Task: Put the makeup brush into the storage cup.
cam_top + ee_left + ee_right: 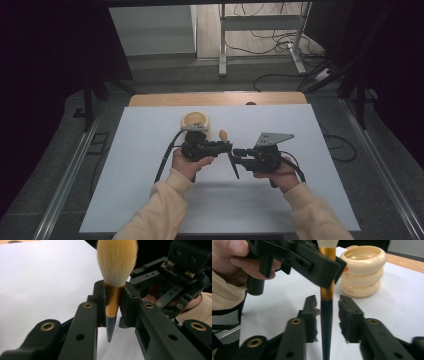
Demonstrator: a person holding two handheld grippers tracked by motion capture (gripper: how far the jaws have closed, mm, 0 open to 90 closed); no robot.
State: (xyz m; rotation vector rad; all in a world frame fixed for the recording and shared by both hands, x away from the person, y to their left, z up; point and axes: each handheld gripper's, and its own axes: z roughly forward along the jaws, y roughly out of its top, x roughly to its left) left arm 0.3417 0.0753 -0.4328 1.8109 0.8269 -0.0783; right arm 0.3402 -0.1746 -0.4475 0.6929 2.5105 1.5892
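Left gripper view: left tool clenched on a makeup brush, pads pressing both sides of the gold ferrule. Pale bristle tuft stands up above the pads; dark tapered handle points down between the jaws toward the white bench. Right tool sits at upper right of this view, near, with a cream sleeve behind it.

Right gripper view: right tool released. Jaws stand apart on either side of the dark handle, a gap visible on the right side; left pad very near the handle, contact there cannot be told. Left tool crosses the upper part of this view, gripping the gold ferrule, a hand behind it. A cream ribbed holder, like stacked rings with an open top, stands on the bench beyond the brush, apart from it.

High view: both hands meet over the middle of the bench, tools facing each other, brush between them, tuft up and handle slanting down. Holder stands just behind the left tool. Brush is off the bench surface, carried by the left tool alone.
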